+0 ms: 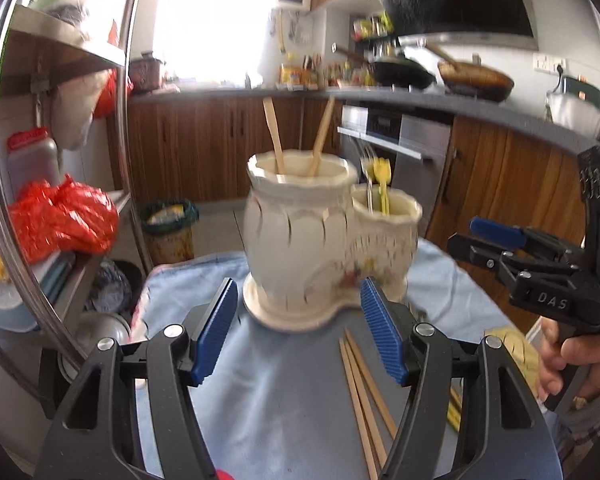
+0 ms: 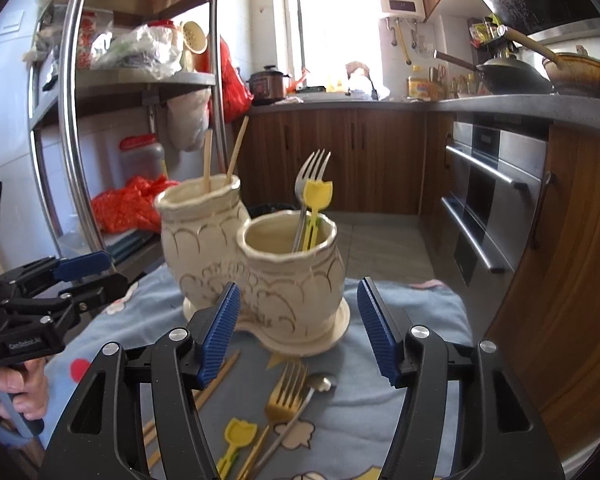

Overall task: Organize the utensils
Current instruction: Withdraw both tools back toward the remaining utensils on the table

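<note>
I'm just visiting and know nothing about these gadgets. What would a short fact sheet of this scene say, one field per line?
Setting: home kitchen, blue cloth on a small table
Holder: cream double ceramic holder
Taller pot: two chopsticks standing in it
Shorter pot: silver fork and yellow pick
Still on cloth: loose chopsticks, gold fork, spoon, second yellow pick
Left gripper: open, nothing held
Right gripper: open, nothing held
</note>
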The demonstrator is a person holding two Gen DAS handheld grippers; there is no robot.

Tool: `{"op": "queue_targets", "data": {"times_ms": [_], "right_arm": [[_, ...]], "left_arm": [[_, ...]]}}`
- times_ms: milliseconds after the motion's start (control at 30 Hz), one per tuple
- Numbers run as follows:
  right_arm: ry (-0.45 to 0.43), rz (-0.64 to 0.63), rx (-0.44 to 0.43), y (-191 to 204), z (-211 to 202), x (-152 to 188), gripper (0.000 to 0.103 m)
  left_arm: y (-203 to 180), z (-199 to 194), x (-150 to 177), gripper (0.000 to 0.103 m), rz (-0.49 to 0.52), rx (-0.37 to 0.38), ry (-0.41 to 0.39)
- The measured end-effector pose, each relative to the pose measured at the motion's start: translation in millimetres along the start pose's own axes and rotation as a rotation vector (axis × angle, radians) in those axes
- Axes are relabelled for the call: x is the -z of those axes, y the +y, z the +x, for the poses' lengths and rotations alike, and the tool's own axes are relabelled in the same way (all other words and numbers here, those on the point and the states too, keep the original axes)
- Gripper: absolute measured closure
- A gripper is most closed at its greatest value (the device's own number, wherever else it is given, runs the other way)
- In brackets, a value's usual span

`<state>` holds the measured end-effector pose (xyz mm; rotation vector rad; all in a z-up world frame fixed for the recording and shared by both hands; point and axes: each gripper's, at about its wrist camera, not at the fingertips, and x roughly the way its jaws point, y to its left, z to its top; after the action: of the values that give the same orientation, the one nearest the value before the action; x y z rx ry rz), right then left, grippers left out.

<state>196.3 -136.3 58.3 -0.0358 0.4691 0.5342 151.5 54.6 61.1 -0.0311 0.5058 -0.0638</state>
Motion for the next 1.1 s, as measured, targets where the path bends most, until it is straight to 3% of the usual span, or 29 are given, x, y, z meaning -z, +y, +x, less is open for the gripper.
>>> {"op": "queue_targets", "data": {"times_ms": [300,533,933,1100], "right_arm": [[0.076,-0.024,0.009,1.7,-0.3,19.9,0.040],[0.134,-0.044,0.005,3.3,0.4,32.2,0.040],[0.298,-0.076,-0.083,8.0,5.6,59.8,0.040],[0.334,-0.070,-0.099,9.1,7.7,68.0,0.055]], "left_arm": [[-11.1,16.3,22.0,0.039,0.044,0.024,0.134],[-16.3,18.4,33.3,0.039,0.061,0.042,0.189],[-11.6,24.4,47.0,0.049,0.043,0.072,0.273],[-16.9,27.5,52.1,0.052,0.061,0.096,0.303]]}}
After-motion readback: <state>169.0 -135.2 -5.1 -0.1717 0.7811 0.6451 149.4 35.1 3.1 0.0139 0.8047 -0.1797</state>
